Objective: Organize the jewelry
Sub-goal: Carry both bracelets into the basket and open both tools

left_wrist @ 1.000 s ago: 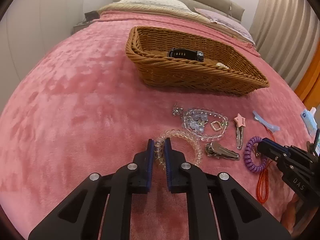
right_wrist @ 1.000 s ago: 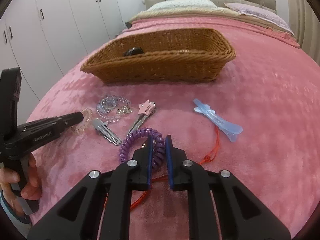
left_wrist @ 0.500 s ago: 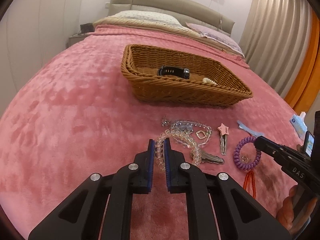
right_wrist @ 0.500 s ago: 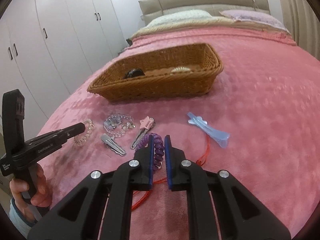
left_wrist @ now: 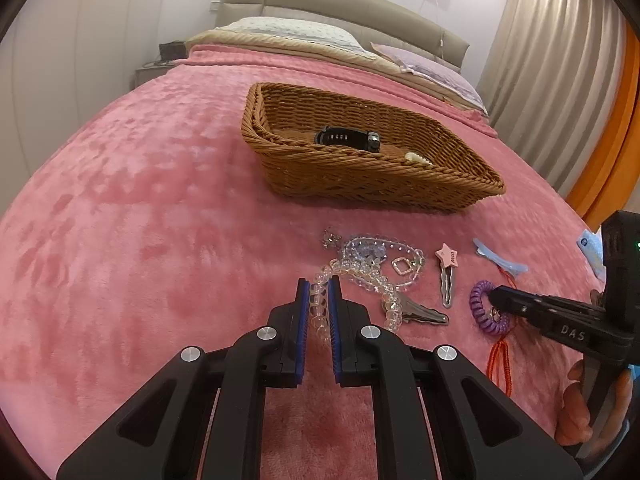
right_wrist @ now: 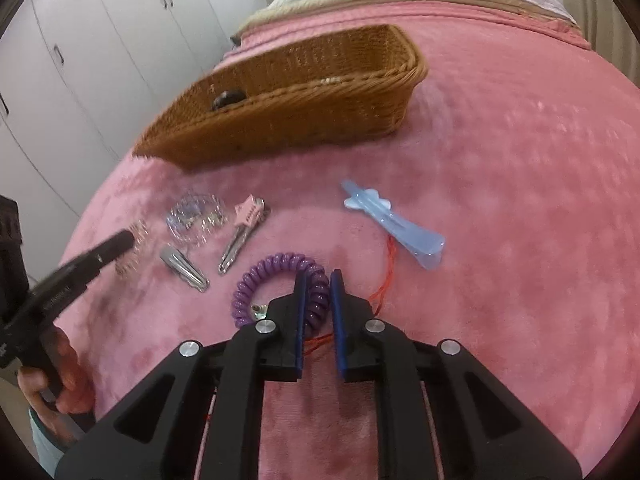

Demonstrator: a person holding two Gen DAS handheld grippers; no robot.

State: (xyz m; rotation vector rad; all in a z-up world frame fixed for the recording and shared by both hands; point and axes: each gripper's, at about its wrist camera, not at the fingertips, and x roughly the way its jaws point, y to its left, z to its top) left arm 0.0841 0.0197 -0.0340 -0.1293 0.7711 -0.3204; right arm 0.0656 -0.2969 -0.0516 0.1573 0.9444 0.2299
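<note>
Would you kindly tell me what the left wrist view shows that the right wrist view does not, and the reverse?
Left wrist only: the left tongs closed on the clear bead bracelet, and curtains. Right wrist only: the right tongs closed on the purple coil bracelet, and wardrobe doors. Both: the wicker basket, star hair clip and blue clip.

Plush cloth, woven wicker, glossy beads and bare metal

A matt, fuzzy pink blanket (left_wrist: 140,208) covers the bed; at 12 o'clock sits a rough woven wicker basket (left_wrist: 360,176). The clear bead bracelet (left_wrist: 360,280) looks glassy and glossy, the silver hair clip (right_wrist: 184,268) is smooth shiny metal, the purple coil band (right_wrist: 276,272) and blue clip (right_wrist: 396,228) at 2 o'clock are smooth plastic. Both grippers are matt black plastic.
</note>
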